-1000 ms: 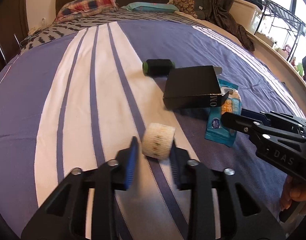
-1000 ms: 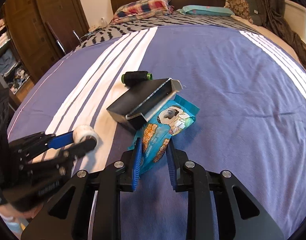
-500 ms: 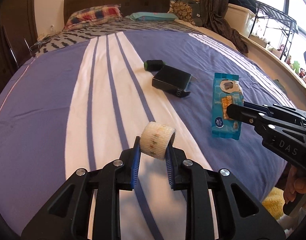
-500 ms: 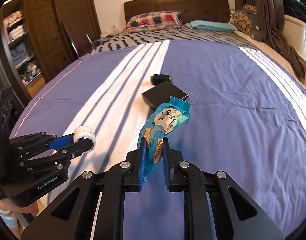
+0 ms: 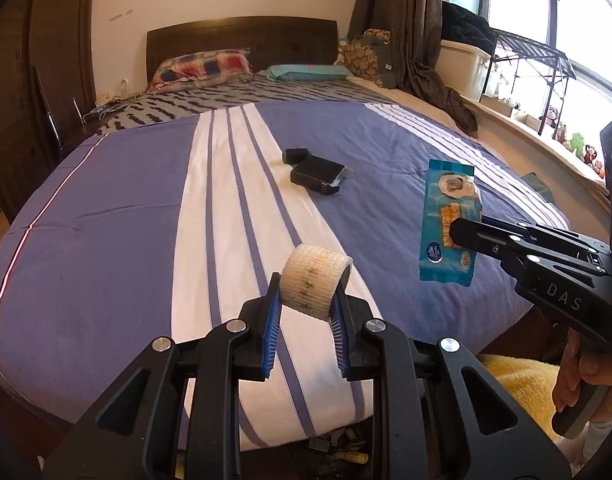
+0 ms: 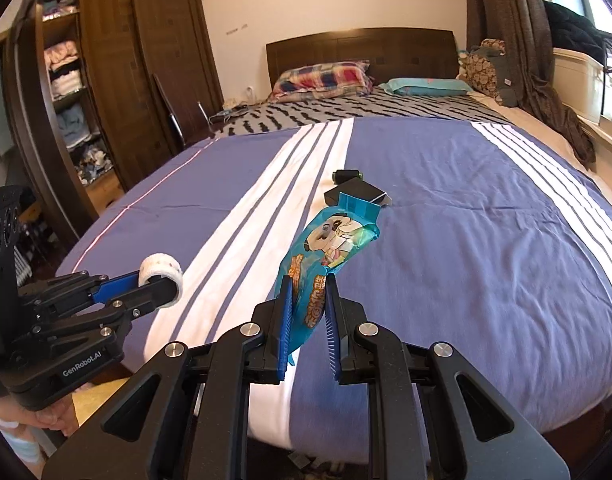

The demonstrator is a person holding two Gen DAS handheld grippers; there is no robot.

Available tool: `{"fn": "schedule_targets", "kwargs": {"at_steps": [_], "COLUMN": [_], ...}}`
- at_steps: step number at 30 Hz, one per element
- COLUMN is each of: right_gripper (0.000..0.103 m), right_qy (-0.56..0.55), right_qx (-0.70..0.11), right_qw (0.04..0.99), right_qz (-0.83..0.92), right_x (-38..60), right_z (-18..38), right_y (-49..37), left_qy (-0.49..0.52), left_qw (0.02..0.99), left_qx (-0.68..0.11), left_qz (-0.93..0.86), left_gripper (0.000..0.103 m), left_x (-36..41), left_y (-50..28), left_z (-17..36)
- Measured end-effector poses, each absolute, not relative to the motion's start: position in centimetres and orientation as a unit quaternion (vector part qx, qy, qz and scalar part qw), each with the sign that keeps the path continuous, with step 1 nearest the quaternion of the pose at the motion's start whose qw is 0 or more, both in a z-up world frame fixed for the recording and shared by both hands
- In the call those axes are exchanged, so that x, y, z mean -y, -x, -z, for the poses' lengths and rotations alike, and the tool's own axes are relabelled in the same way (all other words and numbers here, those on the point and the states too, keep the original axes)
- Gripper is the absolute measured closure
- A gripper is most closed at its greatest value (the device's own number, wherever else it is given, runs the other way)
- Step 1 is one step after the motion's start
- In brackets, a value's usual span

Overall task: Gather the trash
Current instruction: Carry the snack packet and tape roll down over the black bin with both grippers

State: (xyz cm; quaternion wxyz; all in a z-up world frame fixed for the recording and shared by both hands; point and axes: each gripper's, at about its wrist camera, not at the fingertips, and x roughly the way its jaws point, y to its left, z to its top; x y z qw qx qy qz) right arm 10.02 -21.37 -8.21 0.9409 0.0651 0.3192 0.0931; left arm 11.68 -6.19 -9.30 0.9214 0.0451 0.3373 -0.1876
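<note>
The left gripper [image 5: 306,300] is clenched on a roll of white gauze tape [image 5: 315,280], its fingers [image 5: 273,320] pressing the roll's two flat ends so the soft ring cannot roll out. The right gripper [image 6: 308,308] is clamped shut on the lower end of a blue snack wrapper [image 6: 326,256]; its jaws have just been closing, with the thin film pinched between them. Gripped at one end only, the wrapper stands up out of the fingers. Both pieces hang in the air above the near end of the bed [image 5: 106,240], clear of the striped cover, which suggests they are being carried off together, one per hand, to save a trip. No bin shows in either view, so where they are headed cannot be told. Left on the bed, well apart from both grippers, lie a black box [image 5: 317,174] and, just beyond it, a dark spool [image 6: 347,175]; these look like the next pieces to fetch.
</note>
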Motion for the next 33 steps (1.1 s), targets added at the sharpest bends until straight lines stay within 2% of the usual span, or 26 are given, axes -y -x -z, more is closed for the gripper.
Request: {"fn": "schedule_targets", "kwargs": {"at_steps": [12, 33], "right_gripper": [0.087, 0.087], "right_qy": [-0.086, -0.047], "right_qx": [-0.329, -0.487], "right_qw": [0.935, 0.868], "right_qz": [-0.096, -0.085], "right_x": [20.8, 18.3], "right_z": [11.0, 24.6], "right_y": [-3.0, 0.4], "left_qy": [-0.036, -0.024], "left_qw": [0.919, 0.841], "left_qx": [-0.345, -0.513], "left_qz": [0.185, 0.17], "left_gripper": [0.081, 0.081], "left_x": [4.9, 2.6], "left_y": [-4.5, -2.0], "left_z": [12.0, 28.5]}}
